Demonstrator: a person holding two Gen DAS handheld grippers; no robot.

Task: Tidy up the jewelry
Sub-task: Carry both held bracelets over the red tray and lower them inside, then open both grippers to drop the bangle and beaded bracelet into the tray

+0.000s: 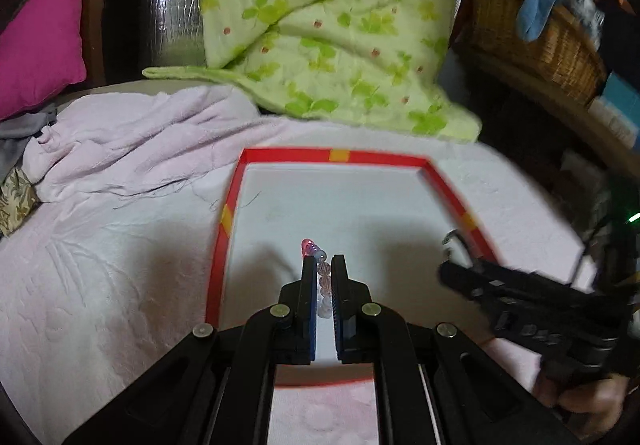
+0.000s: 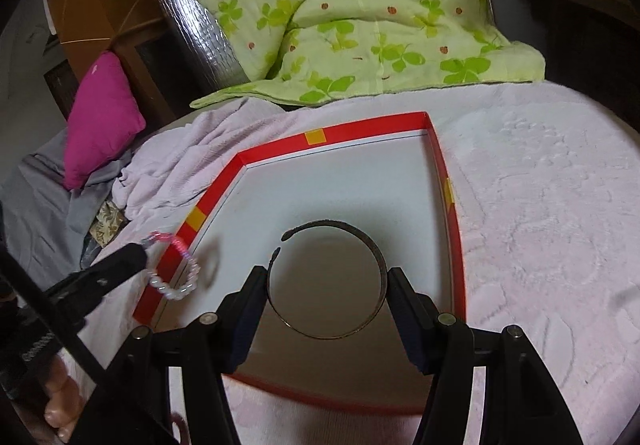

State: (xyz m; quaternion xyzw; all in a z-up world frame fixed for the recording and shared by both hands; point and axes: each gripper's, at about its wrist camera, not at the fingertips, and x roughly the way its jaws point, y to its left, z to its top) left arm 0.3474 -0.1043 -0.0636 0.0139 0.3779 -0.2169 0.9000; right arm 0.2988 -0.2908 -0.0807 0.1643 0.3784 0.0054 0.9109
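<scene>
A red-rimmed box lid with a white floor [image 1: 340, 155] [image 2: 360, 127] lies on the pale pink bedspread. My left gripper [image 1: 324, 265] is shut on a pink and clear bead bracelet [image 1: 322, 269], held above the box's left part; the bracelet also shows in the right wrist view [image 2: 176, 269], over the box's left rim. My right gripper [image 2: 326, 277] is shut on a dark metal open bangle [image 2: 372, 245], gripped across its width above the box floor. In the left wrist view the right gripper [image 1: 456, 265] shows at the right with the bangle [image 1: 454, 237] blurred at its tip.
A green clover-print quilt [image 1: 320, 25] lies beyond the box. A magenta pillow [image 1: 40, 45] sits at the far left. A wicker basket [image 1: 540, 41] with a blue cloth stands at the right. Crumpled pink and grey fabric [image 1: 100, 141] lies left of the box.
</scene>
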